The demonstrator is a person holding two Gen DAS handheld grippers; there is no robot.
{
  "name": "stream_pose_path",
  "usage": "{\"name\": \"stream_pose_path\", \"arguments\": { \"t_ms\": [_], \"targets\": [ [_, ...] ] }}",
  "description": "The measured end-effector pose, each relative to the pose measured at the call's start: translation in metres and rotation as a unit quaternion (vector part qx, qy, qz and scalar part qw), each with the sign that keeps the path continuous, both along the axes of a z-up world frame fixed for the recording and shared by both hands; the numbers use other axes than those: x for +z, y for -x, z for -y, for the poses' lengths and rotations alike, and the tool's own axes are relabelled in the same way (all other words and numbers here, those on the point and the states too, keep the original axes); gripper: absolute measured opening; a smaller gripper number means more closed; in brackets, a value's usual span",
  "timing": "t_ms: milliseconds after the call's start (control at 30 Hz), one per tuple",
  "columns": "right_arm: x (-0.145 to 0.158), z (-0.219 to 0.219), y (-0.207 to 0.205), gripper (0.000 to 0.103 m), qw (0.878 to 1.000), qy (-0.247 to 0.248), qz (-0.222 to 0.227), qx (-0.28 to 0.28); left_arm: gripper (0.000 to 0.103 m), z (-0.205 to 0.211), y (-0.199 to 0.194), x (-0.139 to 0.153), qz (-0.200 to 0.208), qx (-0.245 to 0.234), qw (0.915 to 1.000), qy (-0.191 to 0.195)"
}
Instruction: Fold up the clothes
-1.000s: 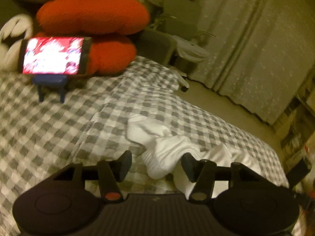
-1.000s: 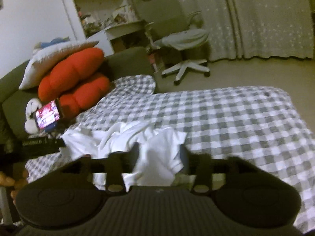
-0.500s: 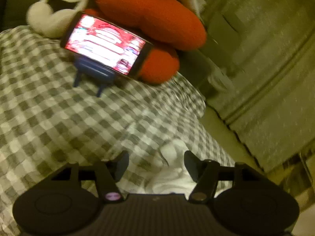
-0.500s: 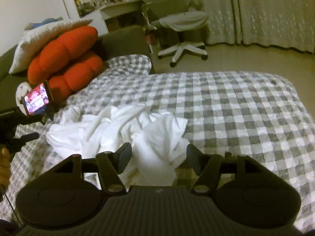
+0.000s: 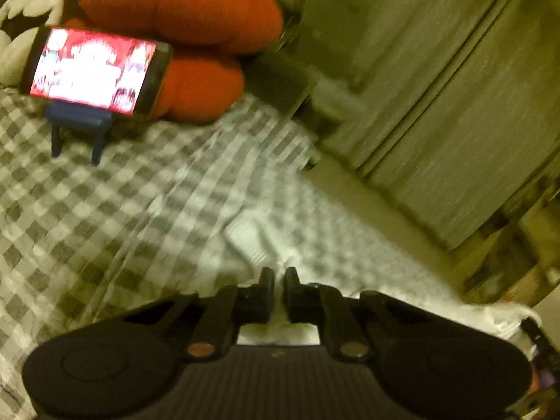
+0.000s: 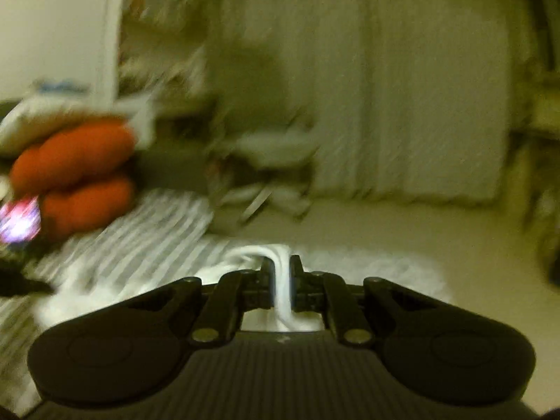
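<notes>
A white garment point(image 5: 250, 239) lies crumpled on the grey-and-white checked bed cover point(image 5: 105, 210). My left gripper point(image 5: 279, 276) has its jaws closing, nearly together, on a fold of this white cloth, which shows in the narrow gap between them. In the right wrist view, my right gripper point(image 6: 281, 269) is likewise closing, and a bunched strip of the white garment point(image 6: 245, 259) is pinched between its pads and rises over the fingertips. Both views are blurred, and most of the garment is hidden under the grippers.
A lit phone point(image 5: 94, 70) on a small blue stand point(image 5: 78, 122) sits at the bed's head against red cushions point(image 5: 182, 10). Curtains point(image 5: 437, 105) and bare floor point(image 5: 367, 203) lie beyond the bed's edge. An office chair point(image 6: 276, 147) stands on the floor.
Both grippers went from wide open to nearly shut on the white cloth. The right gripper's view has tipped up from the bed toward the curtains. The left view rolled slightly.
</notes>
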State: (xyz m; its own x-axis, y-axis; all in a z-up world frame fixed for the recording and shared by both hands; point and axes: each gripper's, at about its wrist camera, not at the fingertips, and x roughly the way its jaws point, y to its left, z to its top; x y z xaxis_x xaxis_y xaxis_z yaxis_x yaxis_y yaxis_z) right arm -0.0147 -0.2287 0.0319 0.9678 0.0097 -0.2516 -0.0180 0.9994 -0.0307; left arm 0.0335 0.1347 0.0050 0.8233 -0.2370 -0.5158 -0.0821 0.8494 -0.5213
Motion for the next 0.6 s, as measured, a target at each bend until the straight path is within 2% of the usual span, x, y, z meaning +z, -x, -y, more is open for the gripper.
{"name": "stream_pose_path", "arguments": {
  "t_ms": [67, 133, 200, 333, 433, 567, 600],
  "targets": [
    [-0.001, 0.006, 0.005, 0.008, 0.997, 0.042, 0.026, -0.063, 0.007, -0.002, 0.006, 0.004, 0.008, 0.008, 0.9999, -0.010],
    [-0.003, 0.013, 0.005, 0.008, 0.988, 0.077, 0.040, -0.124, 0.006, -0.004, 0.008, 0.005, 0.006, 0.018, 0.9997, -0.017],
    [-0.009, 0.023, -0.003, 0.008, 0.986, 0.072, 0.009, -0.150, 0.006, -0.006, 0.008, 0.006, 0.005, 0.025, 0.9995, -0.018],
    [-0.024, 0.030, -0.016, 0.009, 0.988, 0.045, -0.062, -0.133, 0.006, -0.007, 0.007, 0.008, 0.007, 0.007, 0.9999, 0.006],
    [-0.022, 0.027, -0.010, 0.017, 0.990, 0.034, -0.067, -0.122, 0.006, -0.015, 0.006, 0.006, 0.000, 0.019, 0.9995, 0.023],
    [-0.018, 0.031, -0.006, 0.017, 0.987, 0.004, -0.066, -0.146, 0.010, -0.028, 0.002, 0.004, -0.011, 0.043, 0.9986, 0.030],
    [-0.017, 0.030, -0.008, 0.017, 0.987, 0.001, -0.067, -0.147, 0.015, -0.028, -0.002, 0.003, -0.014, 0.042, 0.9986, 0.029]
  ]
}}
